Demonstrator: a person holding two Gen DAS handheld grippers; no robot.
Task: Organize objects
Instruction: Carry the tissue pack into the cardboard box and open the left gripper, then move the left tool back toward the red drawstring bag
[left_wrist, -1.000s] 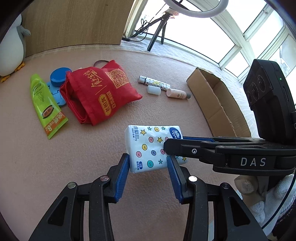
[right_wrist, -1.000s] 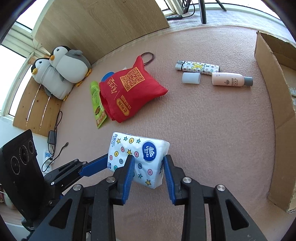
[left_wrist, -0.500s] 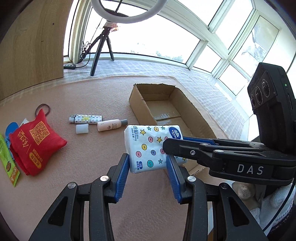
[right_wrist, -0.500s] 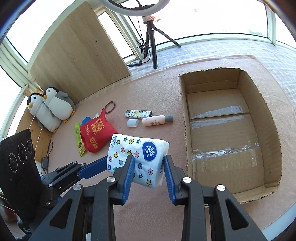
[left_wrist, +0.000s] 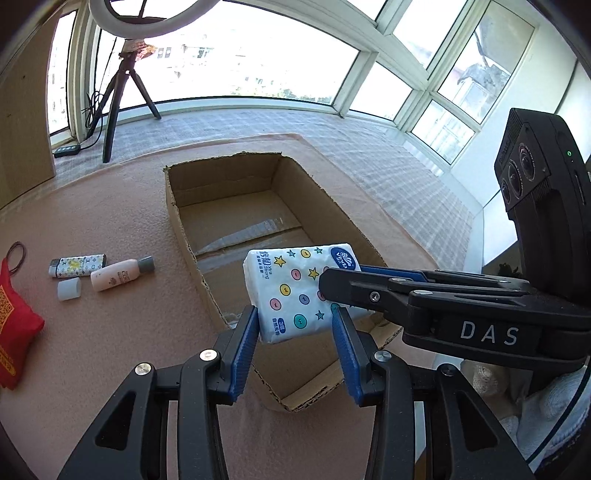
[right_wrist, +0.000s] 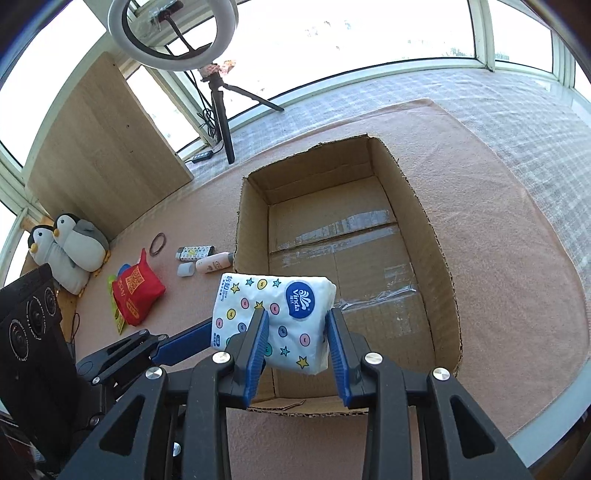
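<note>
I hold the tissue pack (right_wrist: 275, 319) in the air between both tools: my right gripper (right_wrist: 295, 341) pinches its near end with the blue pads pressed against its two sides, and my left gripper (left_wrist: 295, 338) looks clamped on its other end in the same way. In the right wrist view the pack hangs at lower centre of the frame, over the near left corner of the cardboard box (right_wrist: 439, 258), not yet inside it. The box is bare apart from tape on its floor, so I judge the sorting has barely begun. Left on the mat at middle left of that frame are the red bag (right_wrist: 138, 291), the pink bottle (right_wrist: 214, 263), the small white cap (right_wrist: 185, 269), the patterned tube (right_wrist: 195, 252) and the hair tie (right_wrist: 158, 244). The pack lies nearly flat, printed face up, its long axis running from upper left to lower right, the logo end toward the box.
</note>
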